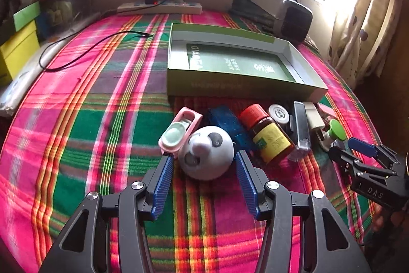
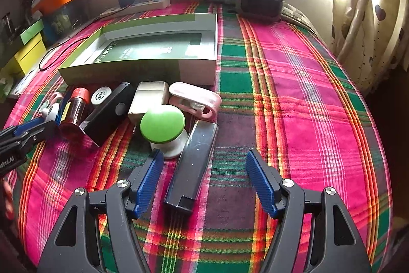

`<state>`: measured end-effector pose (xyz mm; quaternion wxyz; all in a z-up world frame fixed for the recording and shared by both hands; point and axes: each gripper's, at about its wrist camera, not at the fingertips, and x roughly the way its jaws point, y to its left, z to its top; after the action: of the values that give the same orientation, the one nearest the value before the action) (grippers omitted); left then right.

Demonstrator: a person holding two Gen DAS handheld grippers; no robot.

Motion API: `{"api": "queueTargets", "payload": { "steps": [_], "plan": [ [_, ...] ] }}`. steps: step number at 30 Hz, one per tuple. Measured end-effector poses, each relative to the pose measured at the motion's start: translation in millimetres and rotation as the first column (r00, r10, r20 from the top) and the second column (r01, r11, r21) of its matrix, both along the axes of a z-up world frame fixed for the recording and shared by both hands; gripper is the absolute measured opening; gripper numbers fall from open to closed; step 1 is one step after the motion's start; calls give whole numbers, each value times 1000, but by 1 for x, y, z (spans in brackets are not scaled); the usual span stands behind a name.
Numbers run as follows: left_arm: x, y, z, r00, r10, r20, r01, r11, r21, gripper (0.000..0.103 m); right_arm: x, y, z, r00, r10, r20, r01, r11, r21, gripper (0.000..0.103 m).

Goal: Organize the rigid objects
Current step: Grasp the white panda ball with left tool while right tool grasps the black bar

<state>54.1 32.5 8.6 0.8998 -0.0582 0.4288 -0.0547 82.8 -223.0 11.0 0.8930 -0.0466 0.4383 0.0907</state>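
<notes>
A plaid cloth (image 1: 102, 119) in pink, green and orange fills most of both views. The open green box (image 1: 230, 86) sits in the upper middle of the left view and the upper left of the right view; only a printed green sheet lies in it. Below the box a cluster of small things lies on the cloth. The left claw (image 1: 203, 172) is spread wide at the bottom centre of its view, 1 blue pad on each side of the white panda head (image 1: 207, 155), not pressing it. A pink case (image 1: 179, 131) touches the panda at upper left; a blue clear box (image 1: 227, 124) and a brown bottle (image 1: 271, 137) with a red cap lie just right of it. The right claw (image 2: 204, 165) is also wide, its pads either side of a long black bar (image 2: 191, 165) without touching. Above the bar, left of centre, stands a green knob (image 2: 162, 123) on a white base, beside a black block (image 2: 108, 114) and a pink clip (image 2: 196, 100)
</notes>
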Motion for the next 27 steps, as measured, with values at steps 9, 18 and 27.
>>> {"api": "queueTargets", "payload": {
  "steps": [9, 18, 27],
  "plan": [
    [10, 0, -1, 1000, 1, 2, -1, 1000, 7, 49, 4, -1, 0, 1000, 5, -1, -5, 1000, 5, 67],
    [6, 4, -2, 1000, 13, 10, -13, 1000, -14, 44, 3, -5, 3, 1000, -11, 6, 11, 1000, 9, 54],
    [1, 4, -2, 1000, 12, 17, -12, 1000, -18, 44, 2, -8, 4, 1000, -22, 14, 22, 1000, 14, 28]
  ]
}}
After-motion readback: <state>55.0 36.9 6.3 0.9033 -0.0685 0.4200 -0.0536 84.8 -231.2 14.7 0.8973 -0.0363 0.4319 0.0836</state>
